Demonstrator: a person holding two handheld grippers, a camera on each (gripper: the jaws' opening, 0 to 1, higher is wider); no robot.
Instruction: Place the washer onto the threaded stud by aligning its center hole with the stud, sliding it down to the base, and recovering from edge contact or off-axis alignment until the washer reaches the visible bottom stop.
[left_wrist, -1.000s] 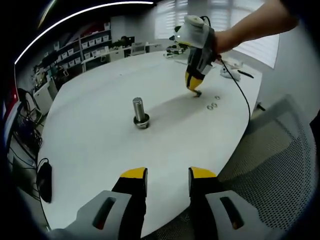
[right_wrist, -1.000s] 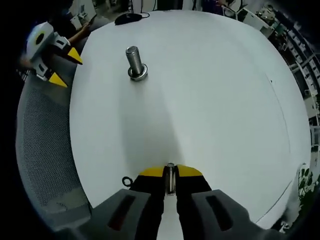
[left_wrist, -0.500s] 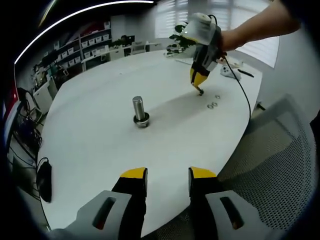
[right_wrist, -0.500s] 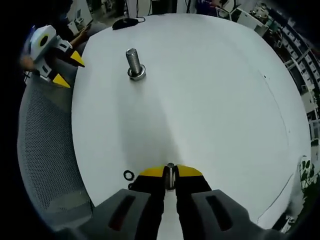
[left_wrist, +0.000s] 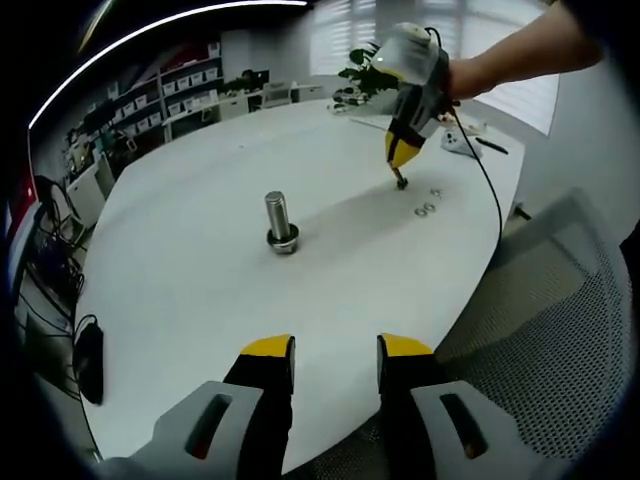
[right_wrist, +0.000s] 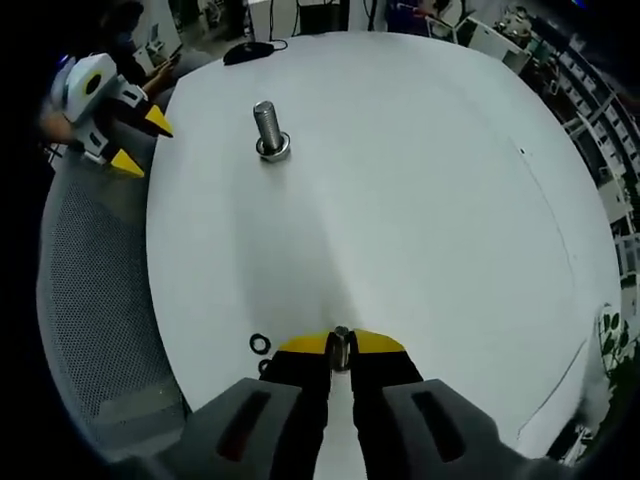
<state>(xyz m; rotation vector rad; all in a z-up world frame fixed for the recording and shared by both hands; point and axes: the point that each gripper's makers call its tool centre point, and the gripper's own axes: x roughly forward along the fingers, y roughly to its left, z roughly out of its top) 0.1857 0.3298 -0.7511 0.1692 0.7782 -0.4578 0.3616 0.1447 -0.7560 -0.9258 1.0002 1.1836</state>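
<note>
Washer (right_wrist: 341, 346) is sitting edge-on between the right gripper's (right_wrist: 341, 352) yellow-tipped jaws, which are closing tight on it, as the right gripper view is showing. In the left gripper view the same gripper (left_wrist: 400, 178) is hanging above the far side of the white table (left_wrist: 200, 270), tips pointing down, a small dark piece showing at the tips; a hand (left_wrist: 462, 78) is holding its body, and a black cable is trailing from it.

Stud (left_wrist: 278, 217) is standing upright near the table's middle, well apart from the held washer. A ring-shaped piece is lying around its base (left_wrist: 283, 242); the right gripper view is showing the stud (right_wrist: 266, 125) with the same collar at its foot. Whether that collar is a nut or a washer, I cannot tell.

Spare washers (left_wrist: 425, 209) are lying flat on the table just beside the right gripper's tips; in the right gripper view one (right_wrist: 260, 344) is lying just left of the jaws.

Left gripper (left_wrist: 335, 348) is hanging over the near table edge with its jaws standing apart and nothing between them; it is appearing at the table's edge in the right gripper view (right_wrist: 135, 138).

A black mouse (left_wrist: 88, 362) is resting at the table's left edge. A mesh chair (left_wrist: 560, 330) is standing beside the table.
</note>
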